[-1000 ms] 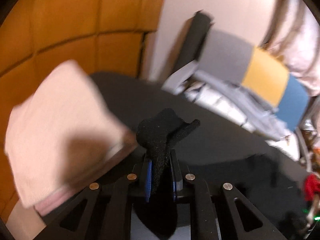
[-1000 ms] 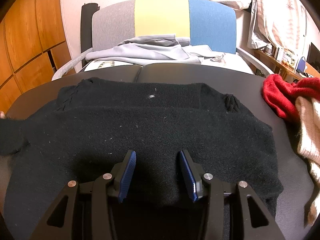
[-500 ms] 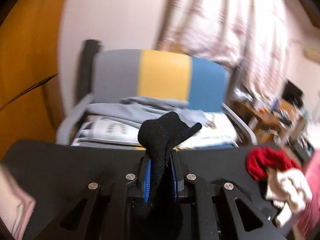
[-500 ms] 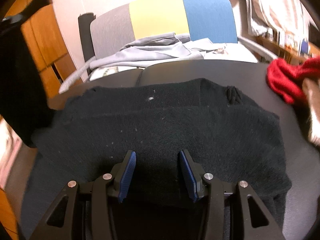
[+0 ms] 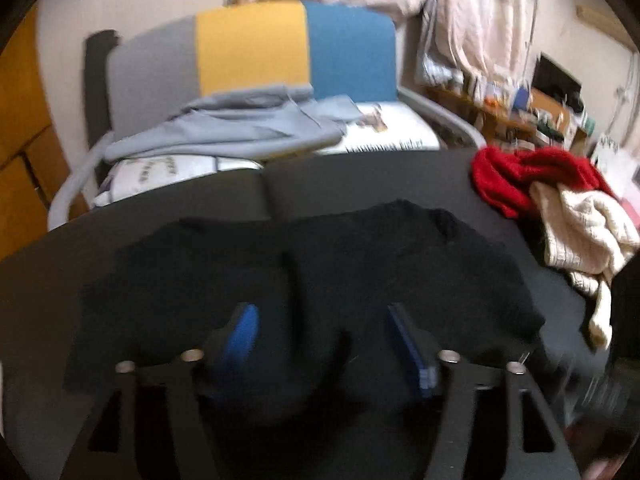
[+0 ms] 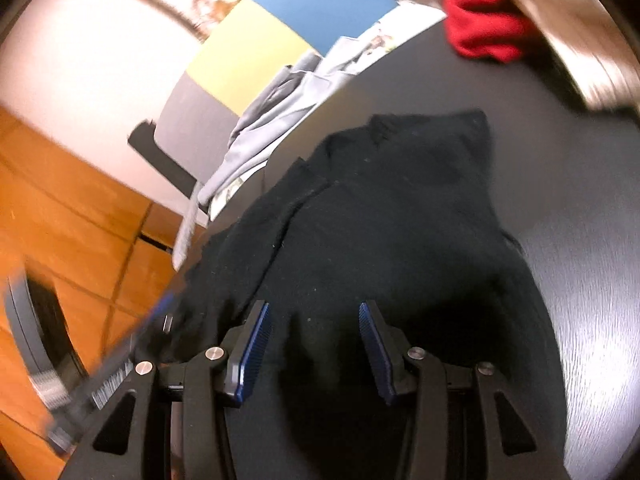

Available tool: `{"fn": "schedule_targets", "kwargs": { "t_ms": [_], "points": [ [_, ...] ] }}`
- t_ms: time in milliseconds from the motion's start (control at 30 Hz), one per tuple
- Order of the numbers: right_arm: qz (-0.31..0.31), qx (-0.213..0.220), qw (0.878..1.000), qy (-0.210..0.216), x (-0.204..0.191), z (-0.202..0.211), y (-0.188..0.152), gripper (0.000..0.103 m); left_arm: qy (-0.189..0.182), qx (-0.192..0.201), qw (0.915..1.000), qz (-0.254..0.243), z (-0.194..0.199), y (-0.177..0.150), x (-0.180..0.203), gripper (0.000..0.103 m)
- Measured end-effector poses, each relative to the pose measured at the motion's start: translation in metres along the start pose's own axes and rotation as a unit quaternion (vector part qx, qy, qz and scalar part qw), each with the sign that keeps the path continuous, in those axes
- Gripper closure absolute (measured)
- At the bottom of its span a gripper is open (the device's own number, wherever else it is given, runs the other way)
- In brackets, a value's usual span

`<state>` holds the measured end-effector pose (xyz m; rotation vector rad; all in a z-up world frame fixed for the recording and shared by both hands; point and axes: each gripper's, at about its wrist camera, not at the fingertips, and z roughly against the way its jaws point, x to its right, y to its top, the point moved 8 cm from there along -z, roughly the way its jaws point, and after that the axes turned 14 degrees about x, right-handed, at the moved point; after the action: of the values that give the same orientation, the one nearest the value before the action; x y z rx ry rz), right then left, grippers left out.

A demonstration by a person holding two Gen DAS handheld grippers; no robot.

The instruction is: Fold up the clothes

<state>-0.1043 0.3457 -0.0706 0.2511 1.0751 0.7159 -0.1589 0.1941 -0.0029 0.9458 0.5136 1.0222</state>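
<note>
Left hand-held gripper: opening over black sweater, sleeve dropped inward for folding.
Right hand-held gripper: apart, empty.

Chair: behind the table, backrest in grey, yellow and blue panels.
Papers: white printed sheets on the chair seat.
Table: dark, round-edged top.
Cabinet: orange wooden panels left of the chair.
Curtain: pale, hanging at the back right.
Shelf: cluttered with small items, too blurred to identify.
</note>
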Motion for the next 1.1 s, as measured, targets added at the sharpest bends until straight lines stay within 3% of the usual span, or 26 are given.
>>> {"fn": "schedule_targets", "kwargs": {
  "t_ms": [100, 233, 267, 333, 367, 467, 567, 633, 667, 700, 733, 800, 867, 933, 1000, 1067, 1100],
  "points": [
    [-0.051, -0.004, 0.998, 0.03, -0.005, 0.002, 0.002, 0.048, 0.046, 0.039, 0.9975, 0.038, 0.023, -0.018, -0.051, 0.018],
    [-0.035, -0.018, 0.998, 0.047, -0.028, -0.016, 0.002, 0.046, 0.089, 0.017, 0.9882, 0.124, 0.035, -0.061, -0.117, 0.019],
    [-0.021, -0.022, 0.999, 0.04, -0.032, -0.022, 0.001, 0.046, 0.09, 0.011, 0.9867, 0.135, 0.034, -0.066, -0.123, 0.02],
    [-0.005, -0.034, 0.999, 0.029, -0.042, -0.038, 0.0, 0.046, 0.092, -0.001, 0.9832, 0.158, 0.033, -0.077, -0.137, 0.036],
    [-0.004, -0.039, 0.999, 0.035, -0.048, -0.048, -0.001, 0.046, 0.087, -0.001, 0.9823, 0.165, 0.032, -0.076, -0.138, 0.038],
    [-0.013, -0.048, 0.998, 0.03, -0.057, -0.072, 0.0, 0.046, 0.07, 0.015, 0.9843, 0.161, 0.03, -0.064, -0.134, 0.04],
    [-0.047, -0.027, 0.998, -0.009, -0.048, -0.09, 0.008, 0.046, 0.065, 0.025, 0.9892, 0.129, 0.016, -0.055, -0.129, 0.04],
    [-0.096, -0.009, 0.995, 0.005, -0.043, -0.098, 0.014, 0.059, 0.071, 0.005, 0.9901, 0.121, 0.004, -0.061, -0.132, 0.04],
    [-0.108, -0.021, 0.994, 0.015, -0.045, -0.107, 0.014, 0.086, 0.074, -0.005, 0.9903, 0.117, -0.002, -0.064, -0.134, 0.04],
    [-0.102, -0.035, 0.994, 0.019, -0.048, -0.112, 0.013, 0.098, 0.071, -0.008, 0.989, 0.13, -0.003, -0.067, -0.137, 0.04],
    [-0.097, -0.049, 0.994, 0.023, -0.052, -0.117, 0.012, 0.098, 0.067, -0.012, 0.9874, 0.142, -0.005, -0.07, -0.139, 0.04],
    [-0.071, -0.032, 0.996, 0.038, -0.066, -0.11, 0.022, 0.1, 0.063, -0.005, 0.9865, 0.151, -0.003, -0.07, -0.142, 0.04],
    [-0.038, 0.027, 0.996, 0.07, -0.086, -0.079, 0.043, 0.1, 0.058, 0.001, 0.9858, 0.157, 0.0, -0.072, -0.143, 0.039],
    [-0.015, 0.075, 0.995, 0.069, -0.09, -0.045, 0.052, 0.1, 0.049, 0.008, 0.9835, 0.174, 0.002, -0.073, -0.147, 0.039],
    [0.005, 0.112, 0.993, 0.039, -0.081, -0.02, 0.055, 0.1, 0.043, 0.014, 0.9816, 0.186, 0.004, -0.074, -0.15, 0.039],
    [0.002, 0.119, 0.993, 0.006, -0.057, -0.009, 0.048, 0.1, 0.043, 0.015, 0.9812, 0.188, 0.005, -0.075, -0.149, 0.038],
    [-0.004, 0.102, 0.995, -0.004, -0.045, -0.016, 0.042, 0.1, 0.043, 0.015, 0.9815, 0.186, 0.004, -0.075, -0.148, 0.037]
  ]
}}
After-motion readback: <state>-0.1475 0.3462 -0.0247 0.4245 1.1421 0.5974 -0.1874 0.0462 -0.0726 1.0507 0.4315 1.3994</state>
